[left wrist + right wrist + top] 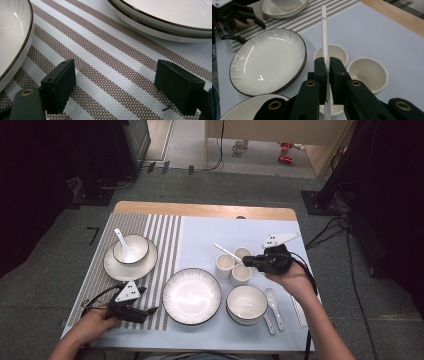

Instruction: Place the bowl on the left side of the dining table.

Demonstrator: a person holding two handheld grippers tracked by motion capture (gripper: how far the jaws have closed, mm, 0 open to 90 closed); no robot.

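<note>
My right gripper (248, 262) (328, 62) is shut on a long white chopstick (227, 252) (324, 32), which sticks out past the jaws over three small white cups (224, 265) (332, 51). It hangs a little above the cups at the right middle of the table. My left gripper (154, 310) (115, 75) lies low on the striped placemat (107, 57) at the front left, open with nothing between its jaws. A large white plate (191, 296) (268, 60) with a dark rim sits between the two grippers.
A white bowl (246, 304) stands at the front right, with spoons (274, 305) and another white stick (299, 311) beside it. A bowl holding a spoon (131, 249) sits on a plate at the back left. The table's wooden far edge (200, 210) borders the mats.
</note>
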